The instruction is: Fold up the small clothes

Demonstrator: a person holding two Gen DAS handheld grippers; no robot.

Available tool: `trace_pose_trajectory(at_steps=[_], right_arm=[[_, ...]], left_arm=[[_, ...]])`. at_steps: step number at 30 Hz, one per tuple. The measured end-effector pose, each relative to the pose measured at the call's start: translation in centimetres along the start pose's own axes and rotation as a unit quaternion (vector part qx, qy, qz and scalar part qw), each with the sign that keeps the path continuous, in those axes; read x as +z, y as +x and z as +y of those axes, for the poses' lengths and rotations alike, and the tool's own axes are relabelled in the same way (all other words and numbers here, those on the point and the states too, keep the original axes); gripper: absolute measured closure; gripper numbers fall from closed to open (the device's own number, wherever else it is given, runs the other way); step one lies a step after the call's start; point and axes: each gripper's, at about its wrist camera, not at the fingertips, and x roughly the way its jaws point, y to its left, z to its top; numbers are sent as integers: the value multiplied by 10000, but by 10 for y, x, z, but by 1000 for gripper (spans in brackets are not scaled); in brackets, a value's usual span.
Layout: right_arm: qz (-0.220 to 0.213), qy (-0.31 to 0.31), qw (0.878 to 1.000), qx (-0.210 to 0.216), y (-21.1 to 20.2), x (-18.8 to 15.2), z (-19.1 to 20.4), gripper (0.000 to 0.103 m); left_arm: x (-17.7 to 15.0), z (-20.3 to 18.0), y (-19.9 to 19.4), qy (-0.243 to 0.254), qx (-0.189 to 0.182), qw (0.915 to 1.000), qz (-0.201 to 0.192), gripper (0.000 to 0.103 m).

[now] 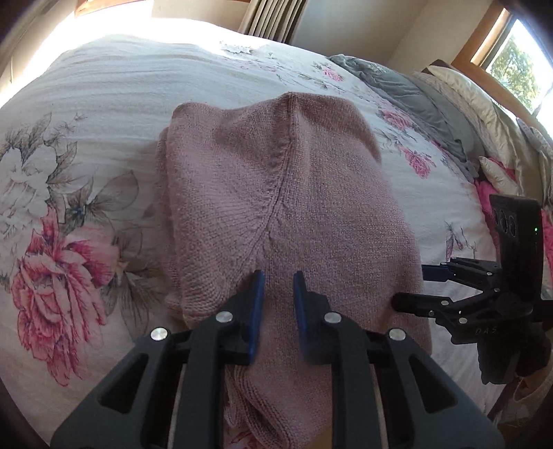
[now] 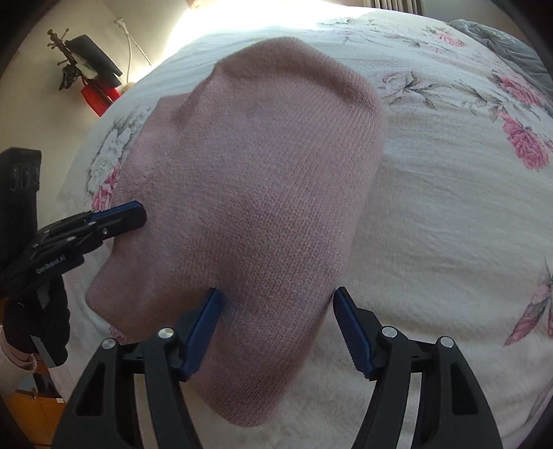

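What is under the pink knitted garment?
The pink knitted garment lies on a white bedspread with a rose print, which shows all around it. Anything directly beneath the knit is covered.

The pink knit garment (image 1: 276, 214) runs off the left-wrist view's lower edge.

Floral bedspread (image 1: 103, 138); grey blanket (image 1: 414, 96) beside cream pillows (image 1: 463, 93); window (image 1: 515, 62); curtain (image 1: 273, 17)
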Motion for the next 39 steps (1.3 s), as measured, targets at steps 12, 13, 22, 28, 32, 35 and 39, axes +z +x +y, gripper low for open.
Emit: trace_pose_trajectory(at_steps=[12,13,22,28,32,35,39], right_arm=[[-271,411,9979,423,-26,3,-14,34],[-339,478,9970,507,-33,6,-16,31],[-311,1019,9895,977,-30,30,-48,22],[-218,1140,9855,1238,-12,36,-54,22],[-154,1231,9821,1417,-1,38,-60,19],[-82,1311,9793,1541,11,41,-62,13],[44,1538,9691,1925,33,44,-72,7]], left_arm=[[10,5,-46,-324,239,9986,-341,34],[12,9,-52,-358,267,9983,-386,34],[26,55,-23,-1023,-209,9944,177,33],[32,62,3,-1125,-467,9918,391,33],[38,69,19,-1205,-648,9893,501,34],[43,71,30,-1238,-912,9868,512,33],[49,69,45,-1292,-1235,9825,529,32]])
